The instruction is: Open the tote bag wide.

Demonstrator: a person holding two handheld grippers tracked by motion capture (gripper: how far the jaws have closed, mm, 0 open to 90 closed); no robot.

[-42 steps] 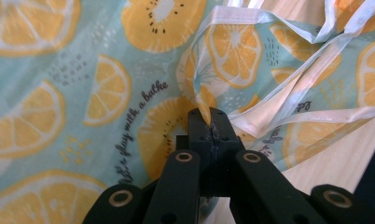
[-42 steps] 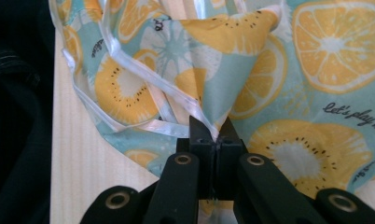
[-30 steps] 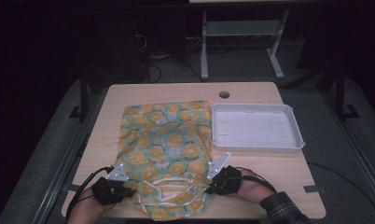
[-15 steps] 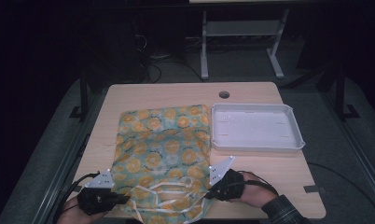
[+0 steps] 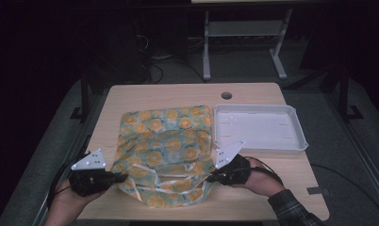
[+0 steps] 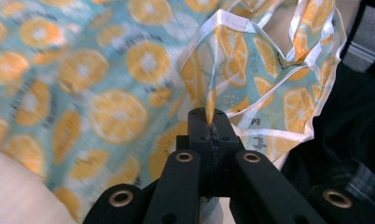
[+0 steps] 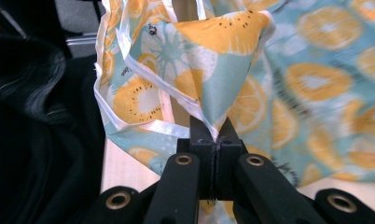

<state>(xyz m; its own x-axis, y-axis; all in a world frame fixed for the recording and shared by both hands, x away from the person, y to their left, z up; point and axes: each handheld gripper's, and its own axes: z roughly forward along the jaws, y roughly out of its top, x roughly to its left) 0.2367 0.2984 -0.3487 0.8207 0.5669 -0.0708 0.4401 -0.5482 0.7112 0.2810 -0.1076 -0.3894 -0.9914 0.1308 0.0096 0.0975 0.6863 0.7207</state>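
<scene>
Two grippers, left & right, fingers clamped on our orange-print cloth at 7 & 5 o'clock corners; tray at 2.

High view: fixed above the near edge, facing forward and down, far enough to take in the whole pale wooden surface. Left gripper view: mounted behind the black left tongs, looking along them, very near the turquoise cloth printed with orange slices. Right gripper view: same setup behind the right tongs. Shared by all three: that cloth's near edge.
</scene>
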